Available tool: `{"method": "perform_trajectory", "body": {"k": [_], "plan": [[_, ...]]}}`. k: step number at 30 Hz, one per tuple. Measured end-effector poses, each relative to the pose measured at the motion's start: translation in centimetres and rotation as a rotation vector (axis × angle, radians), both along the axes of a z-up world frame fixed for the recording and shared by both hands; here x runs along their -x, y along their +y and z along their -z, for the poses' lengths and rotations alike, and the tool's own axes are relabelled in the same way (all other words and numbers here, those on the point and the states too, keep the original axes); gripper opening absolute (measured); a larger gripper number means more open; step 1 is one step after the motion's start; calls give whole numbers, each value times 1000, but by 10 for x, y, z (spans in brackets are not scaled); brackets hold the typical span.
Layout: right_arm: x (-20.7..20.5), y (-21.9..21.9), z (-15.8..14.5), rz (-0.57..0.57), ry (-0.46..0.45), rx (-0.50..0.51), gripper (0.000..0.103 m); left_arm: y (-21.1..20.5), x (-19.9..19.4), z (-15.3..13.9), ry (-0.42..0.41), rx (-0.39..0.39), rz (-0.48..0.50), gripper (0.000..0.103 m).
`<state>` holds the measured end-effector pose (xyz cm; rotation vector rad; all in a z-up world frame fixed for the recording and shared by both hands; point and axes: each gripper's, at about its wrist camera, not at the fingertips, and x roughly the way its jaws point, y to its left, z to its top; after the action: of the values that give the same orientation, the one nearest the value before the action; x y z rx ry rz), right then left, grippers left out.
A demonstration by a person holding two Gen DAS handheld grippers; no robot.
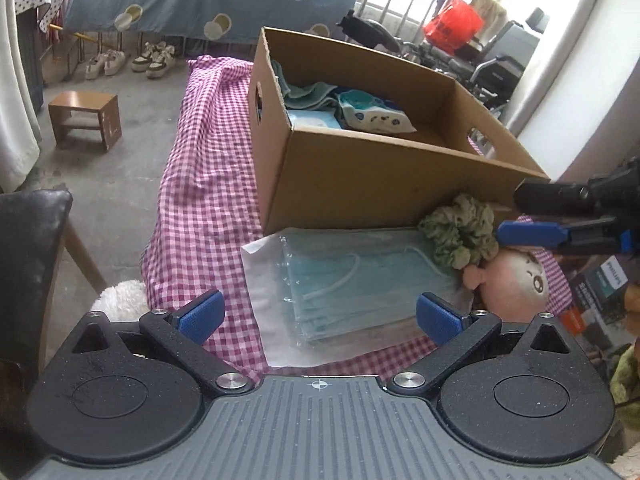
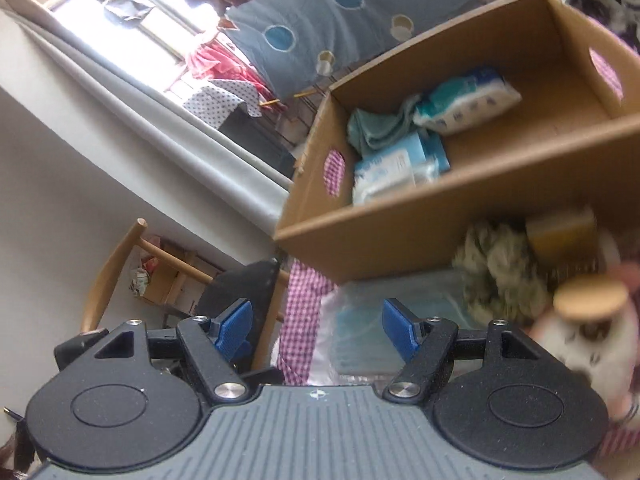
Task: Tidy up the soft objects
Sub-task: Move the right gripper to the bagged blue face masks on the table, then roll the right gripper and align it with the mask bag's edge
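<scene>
My left gripper point(image 1: 318, 316) stands spread and empty, its blue pads on either side of the pack of face masks point(image 1: 360, 284) that lies flat on the checked cloth point(image 1: 208, 184) of the worktop, just ahead of and below the pads. No pad touches the pack. My right gripper point(image 2: 316, 328) is likewise spread and holds nothing; in the left wrist view it enters from the right edge point(image 1: 560, 216), close to the green scrunchie point(image 1: 460, 232).

Done so far, as the contents show: the cardboard box point(image 1: 360, 176), beyond both grippers, already holds a folded teal towel point(image 1: 308, 92), a pack of wipes point(image 1: 376, 114) and a blue-and-white packet point(image 2: 396, 164). These sit together at one end; the other end of the box floor is bare.

Left to do, by my judgement: the pack of face masks, the green scrunchie resting against the box's near wall, and the pink plush doll point(image 1: 516, 276) just to the right of the masks are all outside the box. In the right wrist view a yellow sponge-like block point(image 2: 560, 232) and a jar with a cork lid point(image 2: 588, 300) appear to the right of that gripper, both blurred; whether they belong to the task I cannot tell.

I judge the work roughly half done, with the mask pack as the likeliest next pick for my left gripper.
</scene>
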<state>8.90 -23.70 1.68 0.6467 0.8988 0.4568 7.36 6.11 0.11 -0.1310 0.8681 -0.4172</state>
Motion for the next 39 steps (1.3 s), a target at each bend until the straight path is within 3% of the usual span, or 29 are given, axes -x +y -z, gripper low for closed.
{"method": "perform_trajectory", "body": {"k": [4, 10, 19, 31, 39], "plan": [[24, 2, 42, 67, 110, -31, 74, -2, -3, 6, -29, -2, 23, 102], [34, 3, 80, 108, 246, -132, 73, -10, -12, 10, -98, -4, 60, 99], [36, 1, 102, 179, 292, -149, 67, -24, -40, 15, -112, -22, 92, 89], [32, -2, 117, 184, 334, -198, 67, -35, -75, 39, 21, -70, 107, 95], [30, -3, 117, 191, 342, -206, 67, -34, -84, 47, 90, -33, 132, 99]]}}
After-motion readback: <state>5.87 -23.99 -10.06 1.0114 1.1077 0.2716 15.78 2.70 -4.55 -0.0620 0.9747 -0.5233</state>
